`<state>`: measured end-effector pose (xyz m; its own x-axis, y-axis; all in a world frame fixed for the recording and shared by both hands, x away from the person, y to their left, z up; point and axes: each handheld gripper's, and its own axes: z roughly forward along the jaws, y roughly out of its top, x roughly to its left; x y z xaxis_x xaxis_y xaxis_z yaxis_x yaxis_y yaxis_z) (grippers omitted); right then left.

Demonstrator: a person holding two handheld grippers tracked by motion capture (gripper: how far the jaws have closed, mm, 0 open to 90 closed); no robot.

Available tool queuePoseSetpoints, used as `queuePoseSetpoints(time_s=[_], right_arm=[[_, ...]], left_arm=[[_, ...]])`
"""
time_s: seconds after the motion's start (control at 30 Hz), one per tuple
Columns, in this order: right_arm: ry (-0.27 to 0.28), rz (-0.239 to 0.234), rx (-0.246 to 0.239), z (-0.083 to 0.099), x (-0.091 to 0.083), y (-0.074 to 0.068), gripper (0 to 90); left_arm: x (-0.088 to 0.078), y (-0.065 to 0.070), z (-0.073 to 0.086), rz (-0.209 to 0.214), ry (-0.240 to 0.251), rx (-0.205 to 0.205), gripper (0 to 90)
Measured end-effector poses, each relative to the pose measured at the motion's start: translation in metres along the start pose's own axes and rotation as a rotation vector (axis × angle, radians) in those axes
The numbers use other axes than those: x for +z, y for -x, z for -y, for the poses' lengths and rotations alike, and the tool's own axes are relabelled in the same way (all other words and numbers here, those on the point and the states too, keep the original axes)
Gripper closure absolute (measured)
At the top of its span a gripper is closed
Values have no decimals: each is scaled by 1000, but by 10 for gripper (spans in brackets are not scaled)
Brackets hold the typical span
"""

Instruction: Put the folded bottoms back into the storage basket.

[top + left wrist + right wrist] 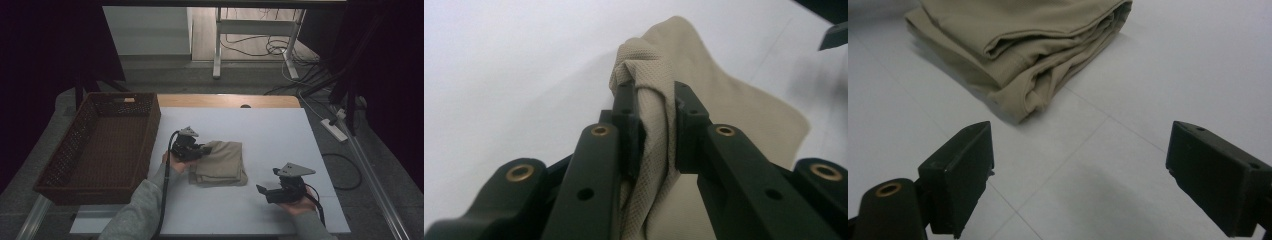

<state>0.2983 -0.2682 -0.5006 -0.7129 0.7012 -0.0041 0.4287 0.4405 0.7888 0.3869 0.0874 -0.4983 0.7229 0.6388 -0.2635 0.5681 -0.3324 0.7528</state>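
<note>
where the folded beige cloth (220,163) lies near the middle of the white table (280,135), the left gripper (200,150) has it by its left edge. seen from the left gripper view, the two black jaws are drawn in on a bunched ridge of the cloth (654,115), the pads pressing the knit fabric from both sides so that it stands up in a pinched fold between them, while the rest of the cloth spreads away flat on the table beyond. the person's left hand (172,162) wraps the body of that gripper, a grey sleeve (135,210) coming in from the bottom of the high view, and a black cable (165,200) trails back along the forearm.

the right gripper (264,192) sits well apart from the cloth, toward the near right part of the table, held in the person's right hand (299,205) with its grey three-cornered plate (296,170) on top. its jaws stand wide apart with nothing between them; in the right gripper view the cloth (1023,45) lies ahead of them, its stacked folded layers facing the camera, and bare white table shows in the gap between the jaws.

a brown wicker basket (65,160) stands at the left of the table, just beside the white surface, its near right wall close to the left hand.
</note>
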Motion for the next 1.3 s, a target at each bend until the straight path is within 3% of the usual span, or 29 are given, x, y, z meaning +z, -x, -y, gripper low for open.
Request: queuePoseSetpoints(time_s=[0.17,0.47,0.67,0.8,1.0,1.03,1.3], right_arm=[[34,2,16,-11,3,-9,121],[76,-12,60,-42,34,-19,131],[41,-15,64,-64,72,-23,131],[17,11,62,-69,87,-22,132],[-58,12,93,-61,95,-20,130],[-77,-3,119,-57,96,-20,130],[-127,-39,172,-51,92,-20,126]], left_arm=[[-1,3,2,23,19,19,761],[-1,-1,4,38,34,9,762],[2,-2,3,38,50,8,762],[3,-1,3,37,46,7,762],[3,-3,4,33,41,-1,763],[3,-2,4,32,39,3,763],[2,-2,5,40,40,3,764]])
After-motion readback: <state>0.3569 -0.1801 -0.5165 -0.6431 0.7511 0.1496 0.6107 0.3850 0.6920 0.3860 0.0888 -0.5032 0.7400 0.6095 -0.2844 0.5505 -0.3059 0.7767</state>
